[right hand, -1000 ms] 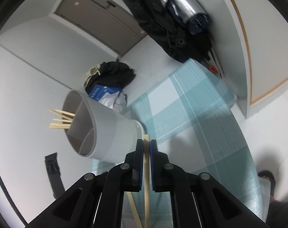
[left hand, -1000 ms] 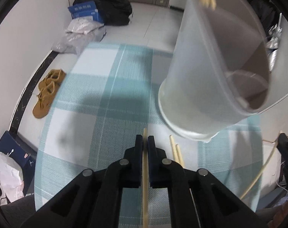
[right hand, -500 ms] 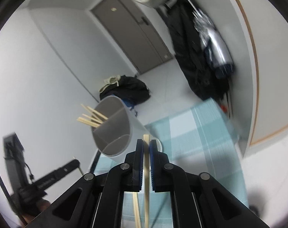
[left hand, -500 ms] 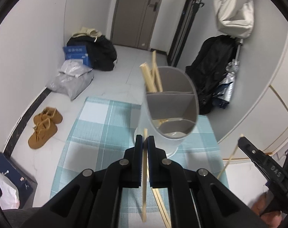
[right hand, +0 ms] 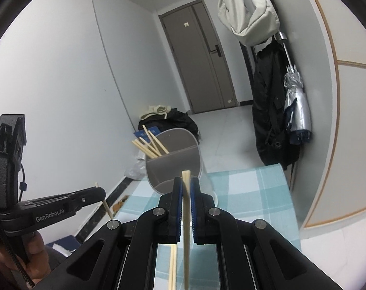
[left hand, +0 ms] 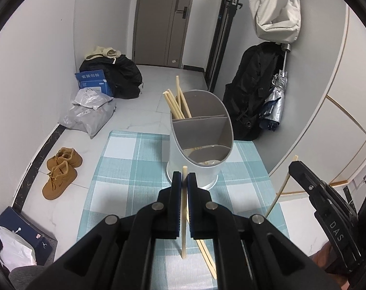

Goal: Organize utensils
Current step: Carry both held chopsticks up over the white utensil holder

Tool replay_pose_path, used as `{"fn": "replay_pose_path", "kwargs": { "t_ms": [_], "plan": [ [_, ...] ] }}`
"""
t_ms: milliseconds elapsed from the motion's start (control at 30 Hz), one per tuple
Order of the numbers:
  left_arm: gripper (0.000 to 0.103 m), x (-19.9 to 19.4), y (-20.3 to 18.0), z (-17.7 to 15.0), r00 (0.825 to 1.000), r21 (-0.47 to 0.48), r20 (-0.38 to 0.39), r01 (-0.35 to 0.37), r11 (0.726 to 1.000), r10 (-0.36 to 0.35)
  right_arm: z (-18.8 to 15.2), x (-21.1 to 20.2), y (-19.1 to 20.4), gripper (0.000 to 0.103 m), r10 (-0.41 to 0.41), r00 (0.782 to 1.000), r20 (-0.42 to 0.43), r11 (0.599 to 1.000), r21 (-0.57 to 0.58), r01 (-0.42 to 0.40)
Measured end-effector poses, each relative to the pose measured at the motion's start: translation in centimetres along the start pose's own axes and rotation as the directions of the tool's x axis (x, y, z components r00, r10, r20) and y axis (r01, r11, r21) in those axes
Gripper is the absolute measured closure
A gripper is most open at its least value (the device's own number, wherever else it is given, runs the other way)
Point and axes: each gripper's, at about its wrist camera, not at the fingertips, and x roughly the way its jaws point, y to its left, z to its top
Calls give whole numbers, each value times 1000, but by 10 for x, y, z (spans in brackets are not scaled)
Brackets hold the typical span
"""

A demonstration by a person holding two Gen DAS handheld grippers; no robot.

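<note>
A grey divided utensil holder (left hand: pixel 202 145) stands on a teal checked tablecloth (left hand: pixel 125 169), with several wooden chopsticks (left hand: pixel 175 104) in its far compartment. My left gripper (left hand: pixel 184 181) is shut on one chopstick (left hand: pixel 183 217), held upright just in front of the holder. My right gripper (right hand: pixel 187 186) is shut on another chopstick (right hand: pixel 186 217), also facing the holder (right hand: pixel 175 159). Two loose chopsticks (left hand: pixel 204 249) lie on the cloth below my left gripper. The right gripper also shows at the right of the left wrist view (left hand: pixel 294 166).
Brown shoes (left hand: pixel 62 171), bags (left hand: pixel 91 113) and a blue box (left hand: pixel 92 82) lie on the floor to the left. A black coat (left hand: pixel 253 101) and a folded umbrella (left hand: pixel 274 101) hang at the right wall. A door (left hand: pixel 163 19) is at the back.
Both grippers have pulled back and up from the holder with their chopsticks still gripped. The holder, very close and tilted in view before, now appears upright and farther away.
</note>
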Motion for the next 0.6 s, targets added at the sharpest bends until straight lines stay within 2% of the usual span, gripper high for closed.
{"fn": "replay_pose_path", "kwargs": {
  "t_ms": [200, 600],
  "plan": [
    [102, -10, -6, 0, 1000, 32, 2, 4, 999, -4, 3, -8, 0, 98, -1, 1000, 14, 1000, 2, 1],
    [102, -31, -20, 29, 995, 31, 19, 100, 994, -101, 36, -15, 2, 98, 11, 998, 58, 1000, -16, -10]
  ]
}}
